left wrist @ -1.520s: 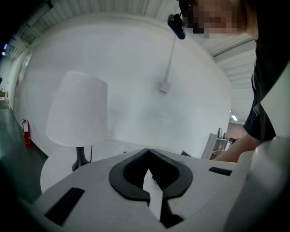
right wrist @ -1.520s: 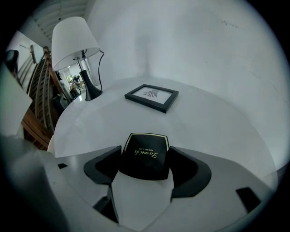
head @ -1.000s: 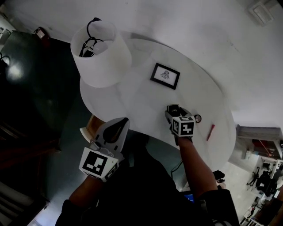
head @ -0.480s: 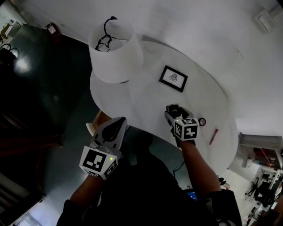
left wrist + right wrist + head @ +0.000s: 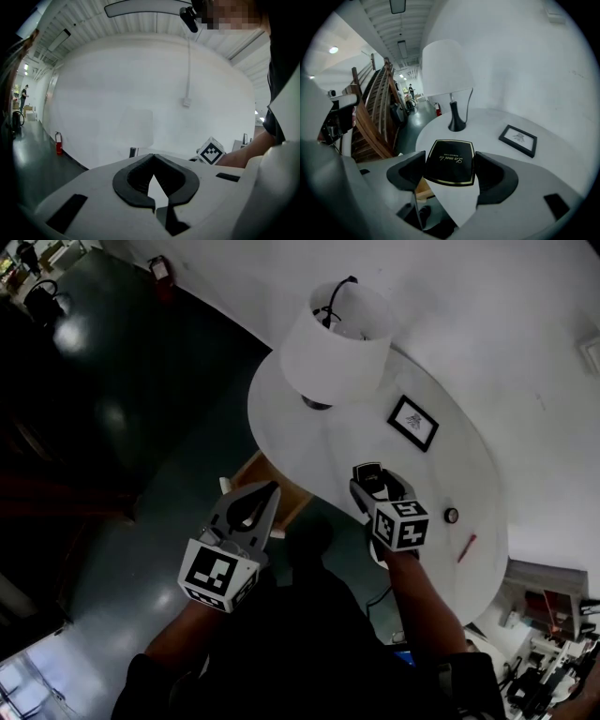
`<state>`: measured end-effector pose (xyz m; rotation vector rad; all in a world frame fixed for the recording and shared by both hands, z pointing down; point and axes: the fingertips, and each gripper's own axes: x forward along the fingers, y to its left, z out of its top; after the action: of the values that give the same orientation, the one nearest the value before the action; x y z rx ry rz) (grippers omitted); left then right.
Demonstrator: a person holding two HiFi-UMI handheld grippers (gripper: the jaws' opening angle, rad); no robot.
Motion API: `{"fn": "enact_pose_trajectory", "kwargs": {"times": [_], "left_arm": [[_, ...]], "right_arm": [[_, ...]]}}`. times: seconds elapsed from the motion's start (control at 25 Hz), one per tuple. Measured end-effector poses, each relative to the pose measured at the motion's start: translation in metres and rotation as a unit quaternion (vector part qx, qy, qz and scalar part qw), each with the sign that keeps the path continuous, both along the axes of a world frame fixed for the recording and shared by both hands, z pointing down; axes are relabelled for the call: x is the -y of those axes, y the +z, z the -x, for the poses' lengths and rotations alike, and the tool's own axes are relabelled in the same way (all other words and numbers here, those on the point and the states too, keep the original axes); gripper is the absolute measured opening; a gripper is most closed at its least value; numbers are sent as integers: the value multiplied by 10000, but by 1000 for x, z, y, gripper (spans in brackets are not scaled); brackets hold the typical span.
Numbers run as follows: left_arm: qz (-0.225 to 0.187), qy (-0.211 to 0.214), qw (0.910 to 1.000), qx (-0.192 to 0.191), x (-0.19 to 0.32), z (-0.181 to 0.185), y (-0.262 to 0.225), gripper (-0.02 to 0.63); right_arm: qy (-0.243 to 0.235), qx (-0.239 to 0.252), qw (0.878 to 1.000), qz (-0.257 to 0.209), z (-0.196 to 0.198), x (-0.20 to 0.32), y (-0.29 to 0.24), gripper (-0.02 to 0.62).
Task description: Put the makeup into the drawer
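Note:
My right gripper is shut on a black square makeup compact with gold lettering and holds it above the near edge of the round white table. A wooden drawer stands open under the table's near-left edge. The compact hangs just to the right of it. My left gripper is shut and empty, and hovers at the drawer's near side. In the left gripper view its tips meet with nothing between them. A small round item and a red stick lie on the table to the right.
A white lamp stands at the table's far side and a black picture frame lies to its right. Dark floor spreads to the left. A white wall runs behind the table. Wooden stairs show to the left.
The head view has swung, so the lamp and table now sit farther right and more of the drawer shows. Both grippers keep their places and states; the compact stays held.

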<state>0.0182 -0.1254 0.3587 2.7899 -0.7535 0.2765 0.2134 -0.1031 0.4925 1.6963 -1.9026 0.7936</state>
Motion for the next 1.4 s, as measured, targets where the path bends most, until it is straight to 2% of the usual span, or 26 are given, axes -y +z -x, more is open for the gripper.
{"fn": "enact_pose_trajectory", "kwargs": {"times": [0.36, 0.72, 1.04, 1.4], "left_arm": [[-50, -235, 9997, 39, 9, 74, 8, 11], [103, -458, 9989, 1, 12, 104, 27, 11], [274, -708, 9971, 101, 11, 129, 51, 11], [457, -842, 9953, 162, 14, 143, 92, 11]], "right_arm": [[-751, 177, 9970, -71, 117, 18, 10, 291], [-1626, 100, 9866, 131, 190, 18, 55, 291], [-2450, -112, 9682, 498, 231, 13, 118, 291], [-2990, -365, 9496, 862, 244, 18, 183, 291]]}}
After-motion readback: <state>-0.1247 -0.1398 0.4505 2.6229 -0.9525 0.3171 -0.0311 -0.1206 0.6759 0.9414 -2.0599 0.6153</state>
